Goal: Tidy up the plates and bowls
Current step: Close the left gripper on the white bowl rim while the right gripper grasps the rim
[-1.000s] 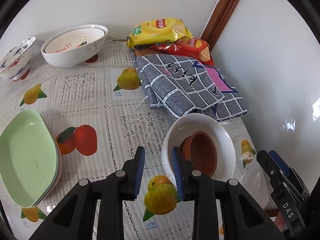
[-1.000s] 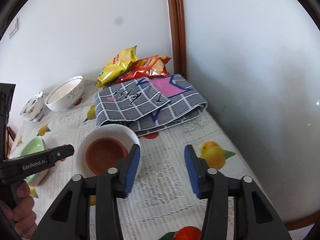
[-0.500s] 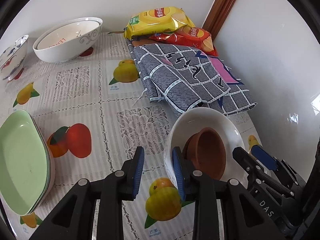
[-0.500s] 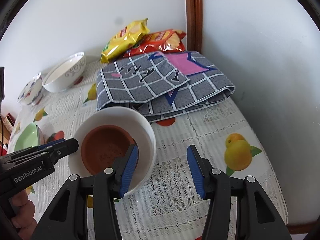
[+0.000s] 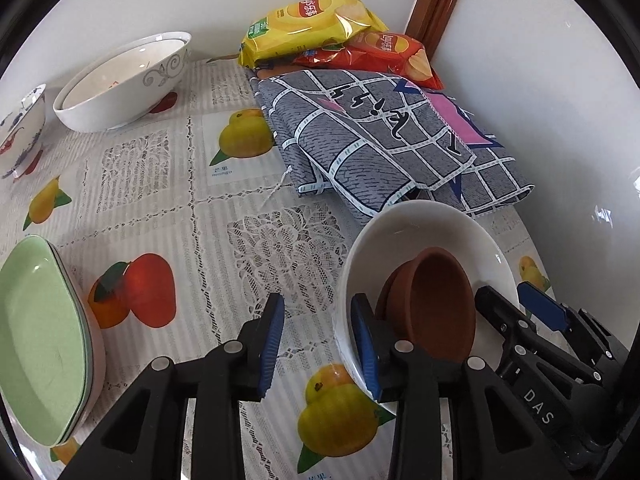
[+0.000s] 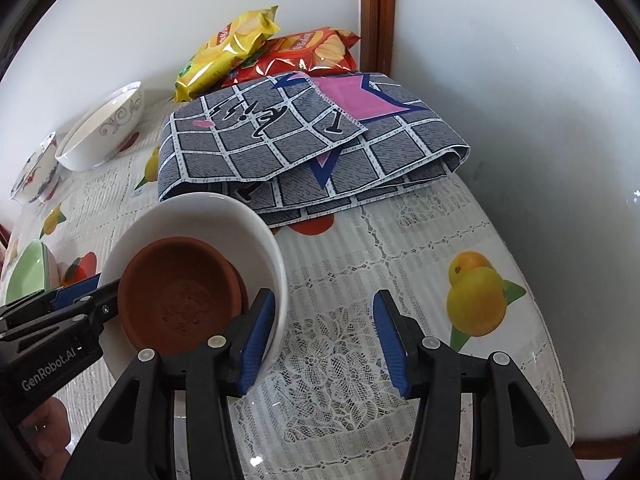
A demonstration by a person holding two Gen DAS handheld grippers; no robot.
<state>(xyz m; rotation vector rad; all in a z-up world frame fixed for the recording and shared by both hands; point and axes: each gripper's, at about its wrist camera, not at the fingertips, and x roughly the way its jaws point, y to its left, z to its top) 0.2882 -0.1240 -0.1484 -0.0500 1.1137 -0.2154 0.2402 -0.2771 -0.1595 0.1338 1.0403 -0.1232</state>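
Green plates (image 5: pixel 36 336) far left. Left gripper (image 5: pixel 318 344) jaws opening, straddling near rim of white bowl (image 5: pixel 432 232), brown bowl (image 5: pixel 436 300) inside. Right gripper (image 6: pixel 322 334) half open, one finger inside opposite rim, not pinching.

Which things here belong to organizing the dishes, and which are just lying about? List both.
Job: white bowl, brown bowl in it, patterned bowls, small bowl, green plates.
Lying about: chip bags, folded cloth.

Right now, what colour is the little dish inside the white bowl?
Reddish-brown, like terracotta. The little dish shows best in the right wrist view, sitting inside the white bowl.
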